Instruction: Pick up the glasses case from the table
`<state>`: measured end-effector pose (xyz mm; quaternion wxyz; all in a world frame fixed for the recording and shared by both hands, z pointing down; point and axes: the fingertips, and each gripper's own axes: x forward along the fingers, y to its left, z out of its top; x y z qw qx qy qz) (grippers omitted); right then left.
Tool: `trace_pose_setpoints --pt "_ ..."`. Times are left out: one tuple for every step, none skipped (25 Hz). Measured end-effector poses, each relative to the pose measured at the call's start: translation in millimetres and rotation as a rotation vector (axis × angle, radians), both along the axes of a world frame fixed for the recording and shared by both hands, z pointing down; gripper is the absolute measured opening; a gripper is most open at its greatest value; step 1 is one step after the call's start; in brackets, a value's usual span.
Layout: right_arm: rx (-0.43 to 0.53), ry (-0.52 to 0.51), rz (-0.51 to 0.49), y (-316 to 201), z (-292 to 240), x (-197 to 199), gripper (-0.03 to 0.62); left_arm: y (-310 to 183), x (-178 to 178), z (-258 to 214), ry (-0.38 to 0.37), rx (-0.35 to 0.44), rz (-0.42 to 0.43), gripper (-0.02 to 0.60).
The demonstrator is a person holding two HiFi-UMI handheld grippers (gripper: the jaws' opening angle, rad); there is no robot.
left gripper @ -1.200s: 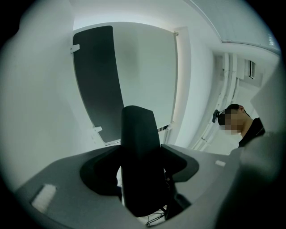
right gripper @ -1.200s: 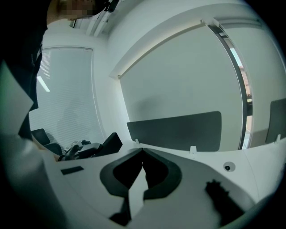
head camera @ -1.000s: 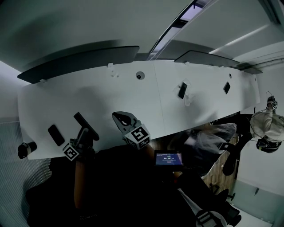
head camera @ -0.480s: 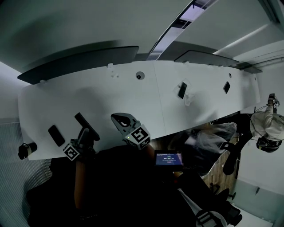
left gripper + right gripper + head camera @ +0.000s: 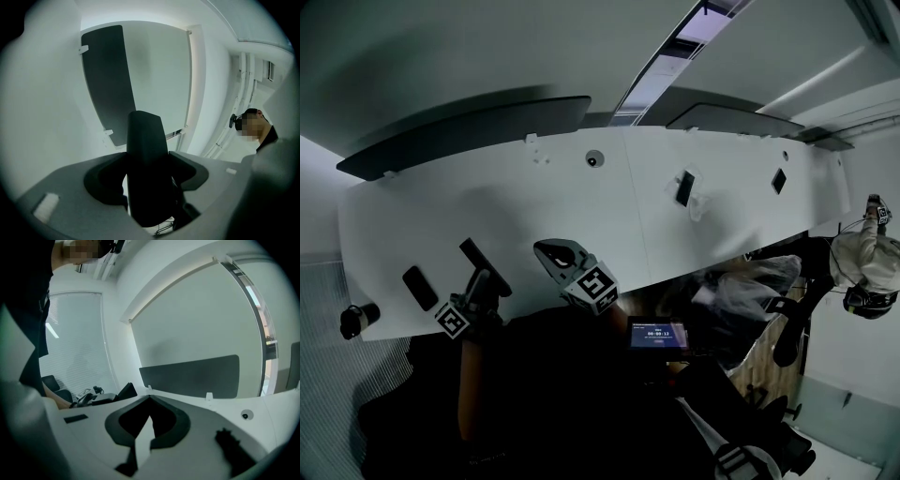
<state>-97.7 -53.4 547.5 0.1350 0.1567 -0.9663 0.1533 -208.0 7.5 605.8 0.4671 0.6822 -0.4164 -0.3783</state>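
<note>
Step in hand: the pick-up itself, judged close to done.

Left hand-held gripper (image 5: 477, 288) is clamped on the case (image 5: 484, 266). In the left gripper view the dark, oblong case stands up between the two pads, with one pad against each flank. The jaws stand wide because the case is broad. The case points up and away from the hand, in front of a wall and a dark panel. In the head view it sits over the near left part of the bench (image 5: 609, 234). It looks lifted clear of the surface, but no view shows the gap under it, so this is a judgement.

Right hand-held gripper (image 5: 149, 400) is closed with its tips together and nothing in it. Only white bench shows through the loop of its jaws. It hovers low over the bench, just right of the left one, and takes no part in the hold.

Next move calls for:
- Keep the left grip firm; the case is smooth and tall above the pads, so it could pivot or slide.
- If any part of it touches the bench, raise it straight up without tilting.
- Keep the right one out of the way.
</note>
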Motion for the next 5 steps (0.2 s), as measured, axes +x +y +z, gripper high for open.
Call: trace_pose_setpoints --pt "-0.001 -0.001 0.0 -0.1 -0.1 0.5 0.006 -0.9 0.9 -0.2 0.004 -0.004 0.001 0.287" --pt "-0.001 -0.002 0.0 -0.2 -0.2 1.1 0.006 -1.8 1.5 -0.2 0.006 -0.007 0.001 0.287" --pt "-0.002 -0.003 0.0 -0.2 -0.3 1.5 0.006 -2.6 1.6 0.2 0.006 -0.012 0.0 0.287" --pt "-0.002 -0.004 0.0 -0.1 -0.5 1.9 0.006 -3.3 1.5 0.8 0.004 -0.017 0.0 0.287" --pt "-0.002 -0.005 0.0 0.0 -0.7 2.2 0.006 -3.9 1.2 1.6 0.001 -0.023 -0.001 0.287"
